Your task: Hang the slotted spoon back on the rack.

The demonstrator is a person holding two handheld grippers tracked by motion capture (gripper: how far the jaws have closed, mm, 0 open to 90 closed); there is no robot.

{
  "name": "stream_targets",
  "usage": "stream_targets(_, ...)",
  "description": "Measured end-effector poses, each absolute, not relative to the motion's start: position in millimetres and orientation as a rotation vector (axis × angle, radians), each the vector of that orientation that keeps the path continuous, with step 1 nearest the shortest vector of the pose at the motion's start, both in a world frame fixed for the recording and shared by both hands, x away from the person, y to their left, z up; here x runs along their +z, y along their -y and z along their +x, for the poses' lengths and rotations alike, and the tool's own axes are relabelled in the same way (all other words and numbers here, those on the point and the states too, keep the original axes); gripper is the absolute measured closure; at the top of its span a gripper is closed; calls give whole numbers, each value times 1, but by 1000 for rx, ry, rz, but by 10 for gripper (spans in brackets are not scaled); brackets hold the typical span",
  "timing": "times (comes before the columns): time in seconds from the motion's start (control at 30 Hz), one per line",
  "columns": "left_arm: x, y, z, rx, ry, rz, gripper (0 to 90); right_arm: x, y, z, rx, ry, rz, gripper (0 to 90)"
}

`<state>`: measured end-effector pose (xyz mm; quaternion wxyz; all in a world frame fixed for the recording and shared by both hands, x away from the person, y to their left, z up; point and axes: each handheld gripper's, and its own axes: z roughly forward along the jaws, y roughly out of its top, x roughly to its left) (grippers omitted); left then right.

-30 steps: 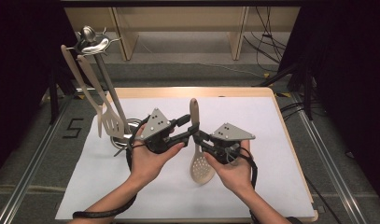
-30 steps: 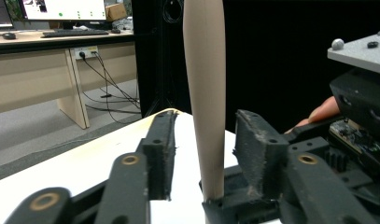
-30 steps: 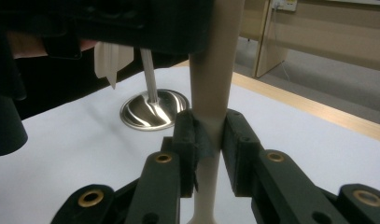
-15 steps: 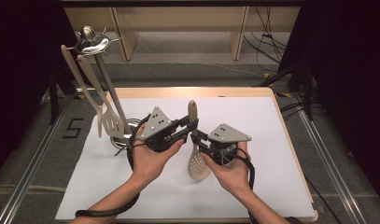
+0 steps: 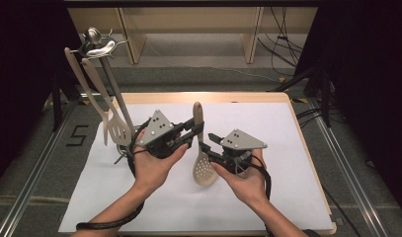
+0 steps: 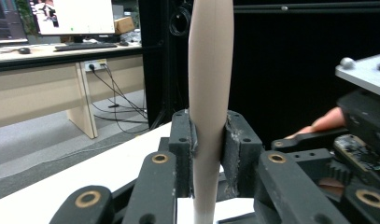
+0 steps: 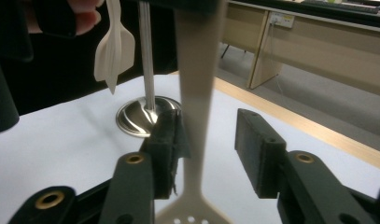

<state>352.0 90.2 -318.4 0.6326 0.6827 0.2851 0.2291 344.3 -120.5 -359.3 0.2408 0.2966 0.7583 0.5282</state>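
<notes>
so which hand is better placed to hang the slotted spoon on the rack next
Left, probably. The left tool is clamped on the slotted spoon handle and sits nearer the rack; the right tool has just opened.

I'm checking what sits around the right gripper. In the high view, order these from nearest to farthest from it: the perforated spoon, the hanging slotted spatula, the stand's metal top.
1. Perforated spoon: between the right gripper's open jaws.
2. Slotted spatula: hanging at the left.
3. Stand's metal top: far left, at the back.
</notes>
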Motion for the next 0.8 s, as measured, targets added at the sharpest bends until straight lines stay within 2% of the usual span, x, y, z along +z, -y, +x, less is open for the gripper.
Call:
stream_targets(0.53,-311,-140,354,604,-753,1519,744,-373,154,337,1402,-2102,877,549)
stream_targets(0.8,-308,-157,357,655,-738,1508,744,-386,174,337,1382,-2091,961,549)
